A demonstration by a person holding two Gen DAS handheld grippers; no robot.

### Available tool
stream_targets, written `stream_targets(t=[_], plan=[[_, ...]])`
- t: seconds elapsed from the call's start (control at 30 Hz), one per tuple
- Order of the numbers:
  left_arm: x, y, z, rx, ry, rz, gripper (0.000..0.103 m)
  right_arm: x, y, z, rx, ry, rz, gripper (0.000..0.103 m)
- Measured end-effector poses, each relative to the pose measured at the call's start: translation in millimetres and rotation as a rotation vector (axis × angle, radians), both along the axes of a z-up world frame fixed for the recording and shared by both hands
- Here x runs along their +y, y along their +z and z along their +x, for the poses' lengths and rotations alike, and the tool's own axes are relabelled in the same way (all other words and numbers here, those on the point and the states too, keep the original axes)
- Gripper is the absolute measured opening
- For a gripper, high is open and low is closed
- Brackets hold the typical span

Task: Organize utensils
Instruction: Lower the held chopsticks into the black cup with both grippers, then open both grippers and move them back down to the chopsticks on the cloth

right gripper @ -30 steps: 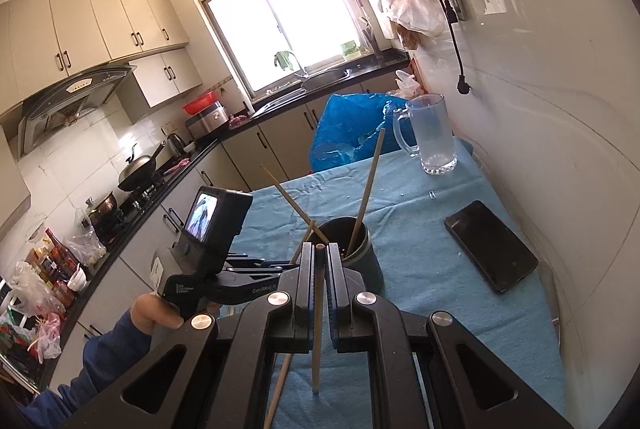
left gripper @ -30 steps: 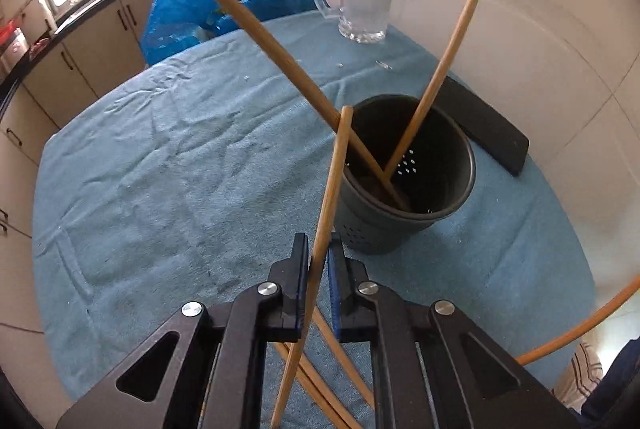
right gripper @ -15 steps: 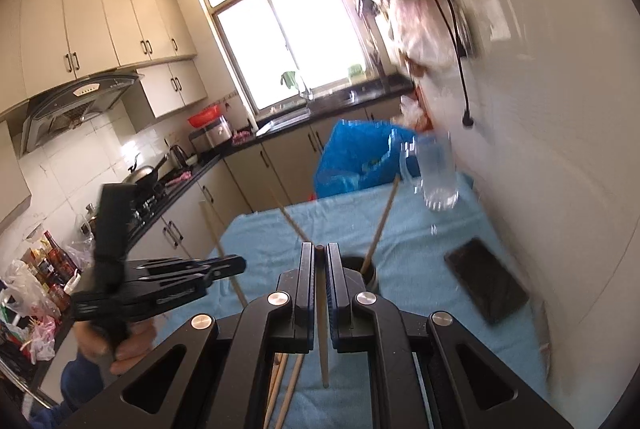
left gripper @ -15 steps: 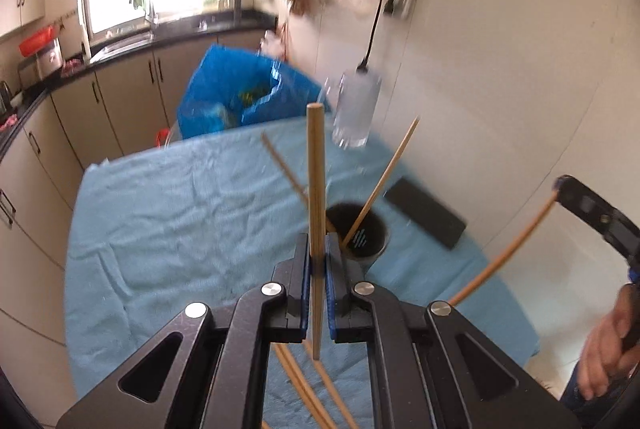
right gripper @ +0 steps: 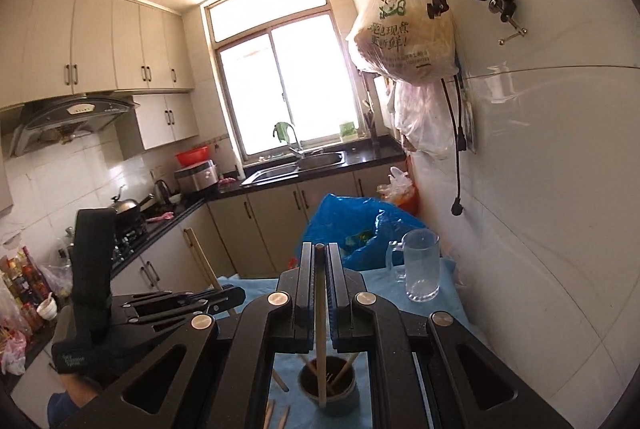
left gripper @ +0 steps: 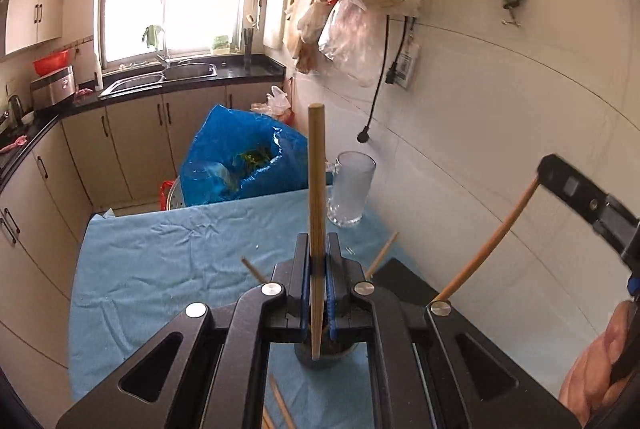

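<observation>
The chopstick in my left claw (left gripper: 317,271) is a light, stiff, smooth wooden stick (left gripper: 316,197), so I judge it apt to swivel or slip when pinched at one spot, and best held around the middle as I have it now, standing near upright above the dark holder cup (right gripper: 329,386) on the blue-covered bench (left gripper: 160,261). Both claws are closed down to a stick's width: the left clamps that chopstick, while my right claw (right gripper: 319,293) grips a second chopstick (right gripper: 320,341) whose lower end hangs over the cup's mouth, where two more already lean.
</observation>
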State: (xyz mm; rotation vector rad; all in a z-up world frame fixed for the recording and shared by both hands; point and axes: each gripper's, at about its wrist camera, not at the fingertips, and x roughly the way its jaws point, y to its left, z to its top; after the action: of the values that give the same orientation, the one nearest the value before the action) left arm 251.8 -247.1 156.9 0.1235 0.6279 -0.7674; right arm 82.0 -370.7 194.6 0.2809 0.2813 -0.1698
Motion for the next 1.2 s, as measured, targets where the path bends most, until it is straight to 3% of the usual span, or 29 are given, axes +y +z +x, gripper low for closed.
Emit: stream_targets(t=[0.4,0.7,0.8,0.9,1.03,1.13,1.2], plan=[[-18.1,-56.9,32.2,0.115,0.015,0.047,0.006,-15.9,-55.4,63.9,0.157,0.024,0.053,0.007],[-7.4,-54.0,30.9,0.127,0.02,0.035,0.01,-21.6,-55.6,56.4,0.177,0.016,0.068,0.008],[1.5,-47.7,21.3,0.113,0.023,0.022,0.018,-23.0,-46.0,41.6,0.15,0.009,0.065,0.021],[16.8,-44.9,9.1,0.094,0.032,0.012,0.026,-21.9,-37.1,18.7,0.102,0.0,0.051,0.047],[44.8,-47.4,-7.3,0.092,0.056,-0.009,0.028,-12.4,-37.1,-24.5,-0.004,-0.023,0.003,0.101],[72.3,-57.1,-19.1,0.096,0.088,-0.01,0.029,3.2,-49.5,-55.5,-0.044,-0.052,-0.049,0.103],[94.4,-68.3,-26.9,0.103,0.122,-0.001,0.029,9.0,-60.8,-65.2,-0.011,-0.019,-0.025,0.103]])
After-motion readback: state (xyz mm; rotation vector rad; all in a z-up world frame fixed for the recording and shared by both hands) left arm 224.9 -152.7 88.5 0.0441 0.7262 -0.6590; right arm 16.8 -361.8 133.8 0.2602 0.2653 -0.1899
